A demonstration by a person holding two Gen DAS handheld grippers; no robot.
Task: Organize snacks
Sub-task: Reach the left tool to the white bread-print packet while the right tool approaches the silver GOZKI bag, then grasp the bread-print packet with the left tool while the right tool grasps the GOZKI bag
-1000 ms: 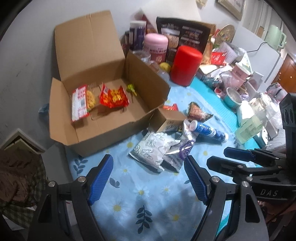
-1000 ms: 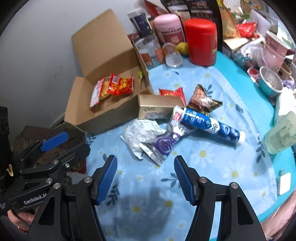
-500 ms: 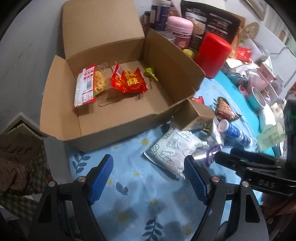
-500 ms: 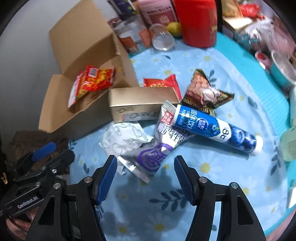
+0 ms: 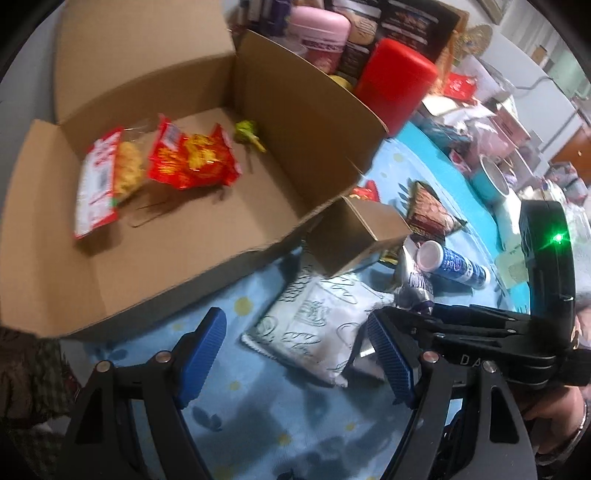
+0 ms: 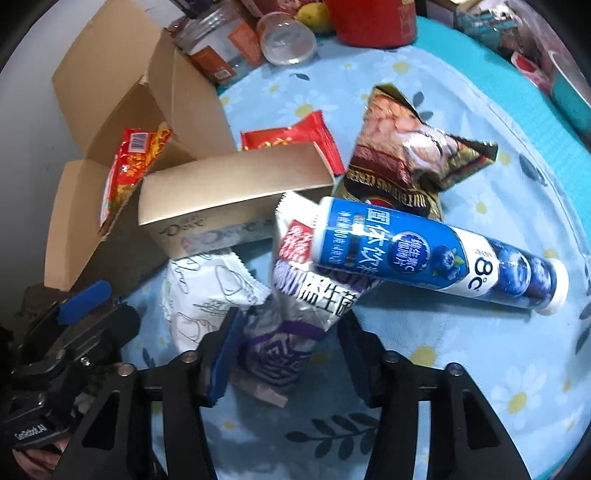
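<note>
Snack packets lie in a loose pile on the blue daisy-print tablecloth (image 6: 461,369), just right of the open brown cardboard box (image 5: 310,122). The right gripper (image 6: 288,354) points steeply down with its jaws closing around the near end of a silver-and-purple foil snack sachet (image 6: 291,321); the left blue pad lies against the foil, while contact on the right side cannot be confirmed. The left gripper (image 5: 295,354) hangs with its jaws apart and empty over the near edge of a white line-drawn snack pouch (image 5: 321,317), which lies flat just left of the sachet.

A blue-and-white cylindrical drink-tablet tube (image 6: 436,254) rests across the far part of the sachet and weighs it down. A gold rectangular carton (image 6: 229,195) sits against the far edge of the white pouch and touches the box wall. Beyond the carton lie a small red sweet wrapper (image 6: 295,136) and a brown glossy nut packet (image 6: 402,147).

Inside the box rest a red-and-white noodle snack bag (image 5: 107,173), a red-and-yellow crisp bag (image 5: 192,158) and a small green wrapped sweet (image 5: 249,133). A tall red plastic canister (image 5: 395,77) and a pink-lidded tub (image 5: 321,29) stand on the far side.
</note>
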